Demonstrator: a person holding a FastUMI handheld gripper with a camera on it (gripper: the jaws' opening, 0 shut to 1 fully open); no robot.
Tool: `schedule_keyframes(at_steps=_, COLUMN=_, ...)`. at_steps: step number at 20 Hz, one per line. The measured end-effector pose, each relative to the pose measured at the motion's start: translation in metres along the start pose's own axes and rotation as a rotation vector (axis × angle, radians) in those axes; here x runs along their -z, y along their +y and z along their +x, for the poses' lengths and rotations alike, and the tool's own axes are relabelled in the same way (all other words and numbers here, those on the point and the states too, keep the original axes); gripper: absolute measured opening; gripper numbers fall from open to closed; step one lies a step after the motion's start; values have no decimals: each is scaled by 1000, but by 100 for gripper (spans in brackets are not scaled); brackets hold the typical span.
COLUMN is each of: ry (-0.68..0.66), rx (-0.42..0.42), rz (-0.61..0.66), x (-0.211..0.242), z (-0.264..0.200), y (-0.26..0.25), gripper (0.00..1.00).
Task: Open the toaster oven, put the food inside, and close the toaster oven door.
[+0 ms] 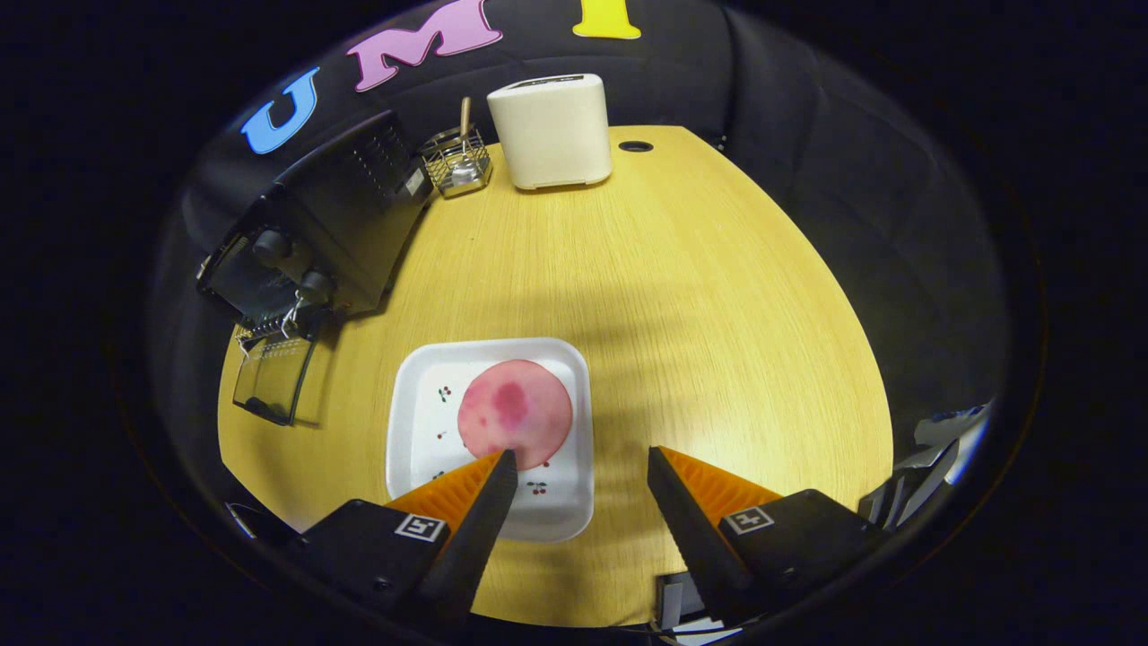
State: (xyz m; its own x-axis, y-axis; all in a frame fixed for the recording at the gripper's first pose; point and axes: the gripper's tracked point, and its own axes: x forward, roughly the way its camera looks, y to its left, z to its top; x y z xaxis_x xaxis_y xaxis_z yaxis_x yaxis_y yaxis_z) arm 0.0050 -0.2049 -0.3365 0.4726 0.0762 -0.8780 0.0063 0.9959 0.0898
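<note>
At the far left of the worktop (682, 296) stood the black toaster oven (318, 229), turned at an angle, with two round knobs on its front panel. Its glass door (272, 377) hung folded down and open, the pane lying out over the wood toward the near side, and a wire rack edge showed at the mouth of the oven.

Behind the oven's right corner, at the far edge, sat a small wire basket (457, 161) with a pale wooden handle sticking up out of it. Just right of the basket stood a cream-coloured boxy appliance (552, 130), upright, and a dark round hole (635, 145) was cut in the wood beside it.

Nearer, and right of the open door, a white square plate (421, 422) printed with small cherries lay flat on the wood. On it rested the food (516, 413), a flat round pink slice with a darker blotch near its middle, sitting toward the plate's right side.

The claw (583, 462) hovered above the near part of the worktop with its fingers spread wide and nothing between them. The left fingertip (502, 467) reached over the near edge of the pink slice, though whether it touched could not be told; the right fingertip (664, 462) hung over bare wood, right of the plate and apart from it.
</note>
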Motion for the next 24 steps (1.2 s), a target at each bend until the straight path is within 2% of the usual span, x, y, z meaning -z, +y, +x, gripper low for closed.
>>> schedule_keyframes(at_steps=1, ry=13, rx=-3, rz=-2, x=3, z=3, y=-1, gripper=90)
schedule_keyframes(at_steps=4, ry=34, rx=-3, rz=-6, x=10, z=10, y=-2, gripper=85)
schedule_keyframes(at_steps=7, ry=47, rx=-2, rz=-32, x=11, z=13, y=1, gripper=57)
schedule_keyframes(at_steps=8, ry=57, rx=11, rz=-43, x=13, z=13, y=0, gripper=57)
schedule_keyframes(at_steps=9, ry=65, rx=17, rz=-45, x=14, z=14, y=1, gripper=44)
schedule_keyframes(at_steps=11, ry=84, rx=23, rz=-31, x=15, z=13, y=3, gripper=30)
schedule_keyframes(at_steps=13, ry=93, rx=30, rz=-12, x=13, z=8, y=3, gripper=31)
schedule_keyframes(at_steps=14, ry=104, rx=21, rz=16, x=18, z=13, y=4, gripper=26)
schedule_keyframes(at_steps=16, ry=113, rx=0, rz=42, x=21, z=9, y=6, gripper=21)
schedule_keyframes(at_steps=17, ry=106, rx=-16, rz=65, x=20, z=6, y=8, gripper=13)
schedule_keyframes(at_steps=18, ry=107, rx=-32, rz=86, x=23, z=8, y=8, gripper=9)
schedule_keyframes(at_steps=20, ry=106, rx=-79, rz=165, x=23, z=7, y=12, gripper=6)
schedule_keyframes(at_steps=24, ry=114, rx=-127, rz=318, x=29, z=3, y=16, gripper=5)
